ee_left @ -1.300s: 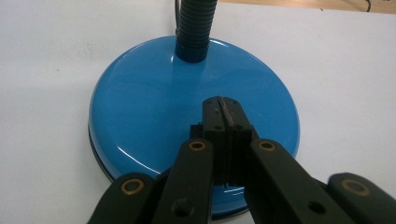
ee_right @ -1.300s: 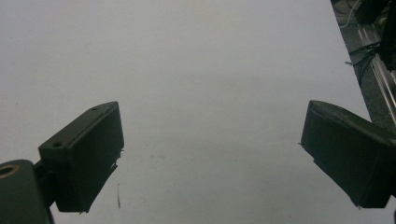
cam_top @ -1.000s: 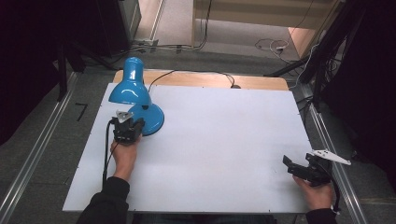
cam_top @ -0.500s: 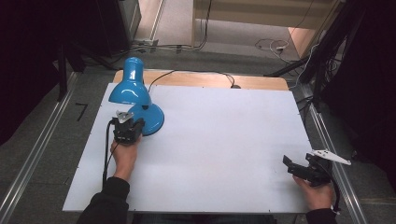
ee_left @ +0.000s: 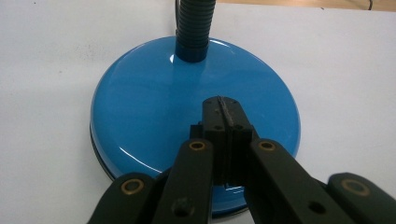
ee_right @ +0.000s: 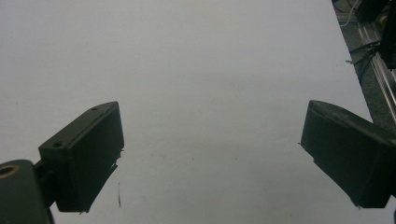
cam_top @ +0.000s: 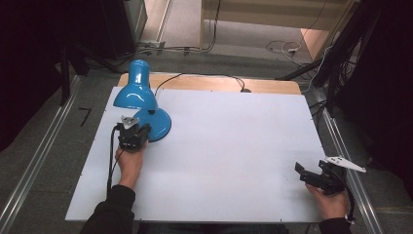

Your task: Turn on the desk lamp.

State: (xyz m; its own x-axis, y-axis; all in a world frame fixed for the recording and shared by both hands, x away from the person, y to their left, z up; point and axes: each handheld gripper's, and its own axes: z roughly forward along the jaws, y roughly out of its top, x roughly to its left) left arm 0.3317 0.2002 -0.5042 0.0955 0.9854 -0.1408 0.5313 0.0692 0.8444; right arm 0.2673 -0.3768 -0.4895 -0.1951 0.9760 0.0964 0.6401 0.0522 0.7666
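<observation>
**Closed tool on the lamp base: pressing, not gripping**

We are holding the left tool [ee_left: 223,109] with its jaws fully together, nothing between them, the joined tips sitting over the near part of the blue lamp base [ee_left: 154,107]. From the left gripper view we cannot tell whether the tips are touching the glossy top or hovering just above it. We are reading the step as a press or nudge on the base, perhaps at a switch we cannot make out.

- We are keeping the tips inside the rim, short of the ribbed neck [ee_left: 194,28] that rises from the far side of the base.
- The surface is looking slick, so we are favouring a push straight down; a slanted push would probably skate the tips off or slide the whole lamp across the desk [cam_top: 234,146].
- In the high view the lamp [cam_top: 139,97] is standing at the far left corner of the desk, shade [cam_top: 135,90] leaning away over the base, cord trailing off the back edge. A shove toward that edge is looking risky.

The right tool [ee_right: 210,154] is resting well apart at the near right of the desk, jaws wide apart and empty. We are judging it free to steady the base if the lamp starts creeping.
</observation>
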